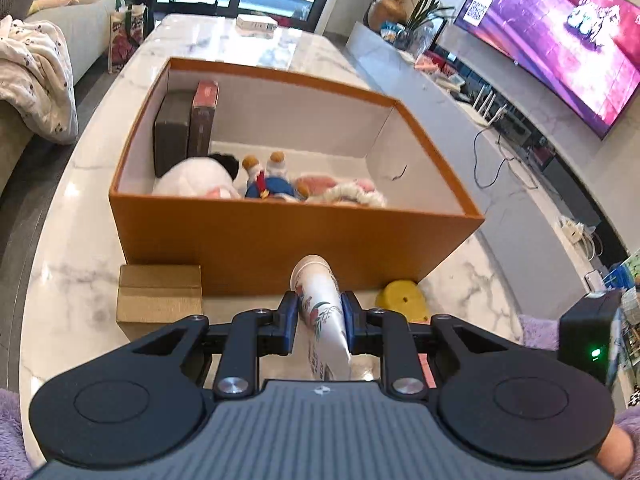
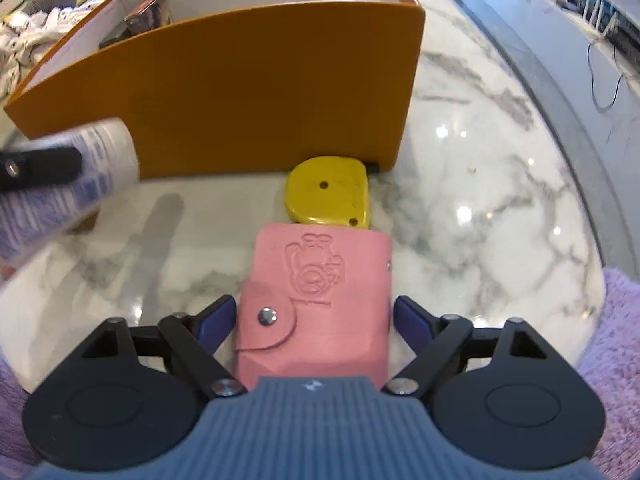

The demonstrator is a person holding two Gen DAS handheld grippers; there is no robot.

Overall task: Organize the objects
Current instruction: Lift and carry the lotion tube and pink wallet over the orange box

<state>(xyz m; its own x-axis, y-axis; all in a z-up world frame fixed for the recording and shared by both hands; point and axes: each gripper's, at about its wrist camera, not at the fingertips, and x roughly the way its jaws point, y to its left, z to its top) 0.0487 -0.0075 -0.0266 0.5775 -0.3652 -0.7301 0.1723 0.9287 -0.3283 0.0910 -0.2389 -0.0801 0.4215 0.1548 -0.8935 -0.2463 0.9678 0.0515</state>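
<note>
Tube (image 1: 322,300): white, floral print, seemingly capped.

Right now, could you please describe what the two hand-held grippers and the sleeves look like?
Each hand-held gripper, left and right, has a ribbed grey-blue body, black linkage arms with silver screws, round black discs and blue finger pads. The sleeves are fluffy lilac.

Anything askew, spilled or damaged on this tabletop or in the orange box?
Nothing spilled or broken. Only oddity: the plush toys lie jumbled against the orange box's near wall, while two small boxes stand upright in its corner. The yellow piece and pink pouch wait outside on the table.
</note>
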